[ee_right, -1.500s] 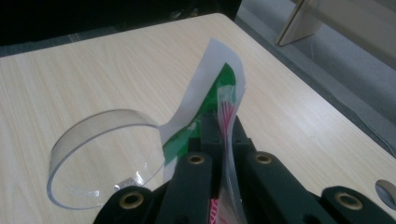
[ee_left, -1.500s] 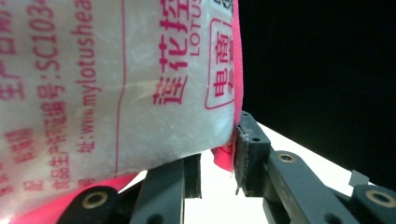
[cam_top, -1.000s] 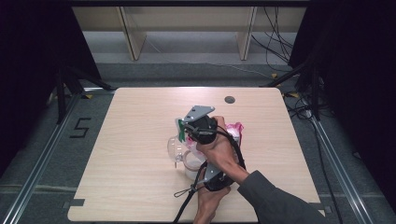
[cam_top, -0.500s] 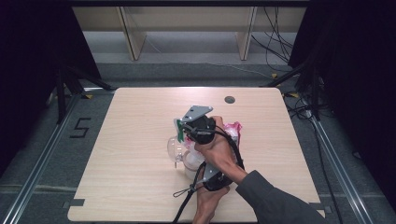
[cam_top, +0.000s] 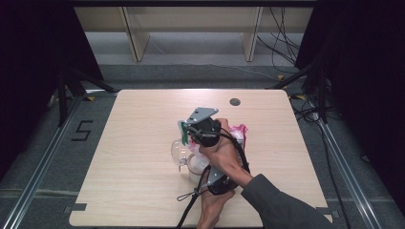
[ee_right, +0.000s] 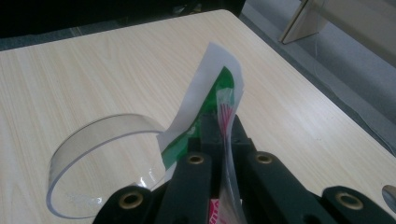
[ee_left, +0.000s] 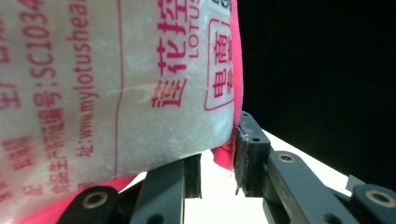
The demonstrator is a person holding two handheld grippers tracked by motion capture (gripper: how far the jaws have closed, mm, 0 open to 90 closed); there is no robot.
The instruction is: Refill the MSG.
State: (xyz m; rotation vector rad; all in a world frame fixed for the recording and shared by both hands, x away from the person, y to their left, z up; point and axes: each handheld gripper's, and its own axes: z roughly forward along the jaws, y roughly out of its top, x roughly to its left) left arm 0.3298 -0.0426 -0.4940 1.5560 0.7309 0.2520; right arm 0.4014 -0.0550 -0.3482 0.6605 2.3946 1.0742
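Observation:
A white bag with pink print (ee_left: 116,84) is held over the wooden table (cam_top: 133,157); its pink edge (cam_top: 237,131) sticks out right of the hands. My left gripper (ee_left: 217,163) is shut on the bag's lower pink corner, its jaws a narrow gap apart; from above it sits low under the crossed hands (cam_top: 212,174). My right gripper (ee_right: 223,126) is shut on the bag's green-and-white top strip (ee_right: 205,112), which curls upward (cam_top: 184,128). A clear glass (ee_right: 100,154) stands just left of the jaws (cam_top: 180,151). The hands hide the bag's middle.
A dark round hole (cam_top: 234,101) marks the table's far side. Wooden shelf legs (cam_top: 136,40) stand beyond the far edge. Cables (cam_top: 286,33) lie on the floor at back right. A black cable (cam_top: 188,202) trails from the left gripper to the near edge.

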